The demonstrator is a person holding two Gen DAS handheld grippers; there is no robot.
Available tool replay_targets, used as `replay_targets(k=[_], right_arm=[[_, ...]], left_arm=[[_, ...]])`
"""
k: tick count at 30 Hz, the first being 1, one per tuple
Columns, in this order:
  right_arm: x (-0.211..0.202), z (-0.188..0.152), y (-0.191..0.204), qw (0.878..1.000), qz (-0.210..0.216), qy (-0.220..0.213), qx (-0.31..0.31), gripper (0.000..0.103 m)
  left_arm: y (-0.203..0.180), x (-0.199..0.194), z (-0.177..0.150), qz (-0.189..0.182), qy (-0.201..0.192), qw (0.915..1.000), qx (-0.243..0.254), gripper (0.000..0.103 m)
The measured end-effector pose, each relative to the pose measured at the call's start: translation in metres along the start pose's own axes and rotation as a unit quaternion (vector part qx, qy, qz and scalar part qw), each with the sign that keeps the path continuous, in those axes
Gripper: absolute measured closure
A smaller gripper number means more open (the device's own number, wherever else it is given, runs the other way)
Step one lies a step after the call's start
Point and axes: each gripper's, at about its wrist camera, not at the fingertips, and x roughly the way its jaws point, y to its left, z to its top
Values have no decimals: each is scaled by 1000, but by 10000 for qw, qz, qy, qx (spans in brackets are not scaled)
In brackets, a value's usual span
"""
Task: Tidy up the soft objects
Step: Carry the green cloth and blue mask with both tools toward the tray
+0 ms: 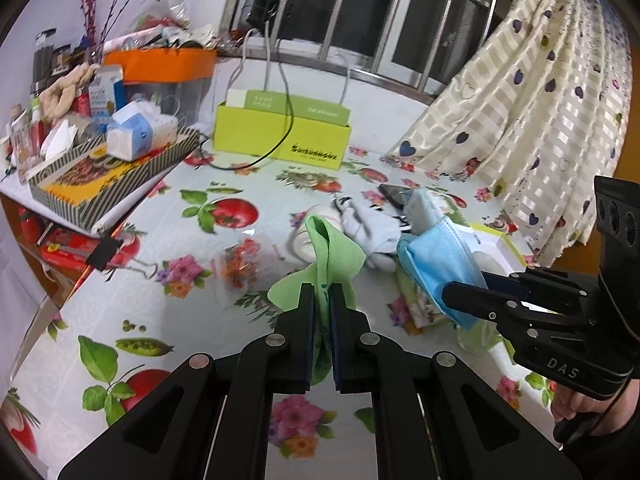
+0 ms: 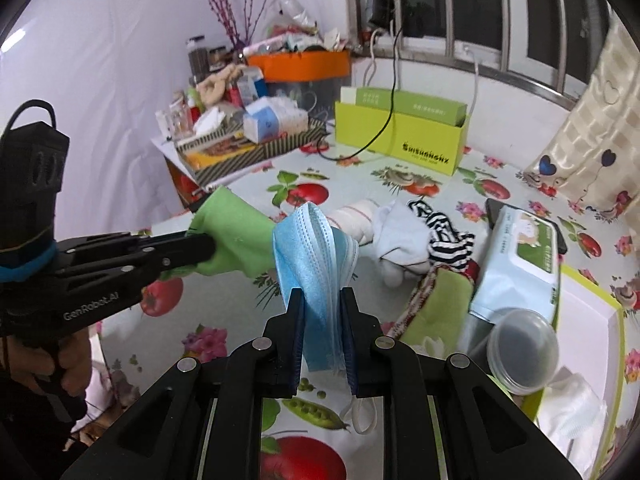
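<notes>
Left wrist view: your left gripper had its fingers pinched on the green cloth, held at frame centre above the worktop. At right, your right gripper clamped the blue face mask.

Right wrist view: fingers pinched the mask at lower centre; white and striped socks lay on the worktop, centre right, behind it.

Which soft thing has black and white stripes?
The striped sock lying on the table beside the plain white sock; the others are green, blue or white.
</notes>
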Motion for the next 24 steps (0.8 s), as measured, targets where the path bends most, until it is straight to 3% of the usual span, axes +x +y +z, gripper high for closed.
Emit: replay_targets(k=[24], right_arm=[[-64,-17,-44,9969,-316,-585,419,87]], left_arm=[[-75,4,21,-330,-60,9971,676,96]])
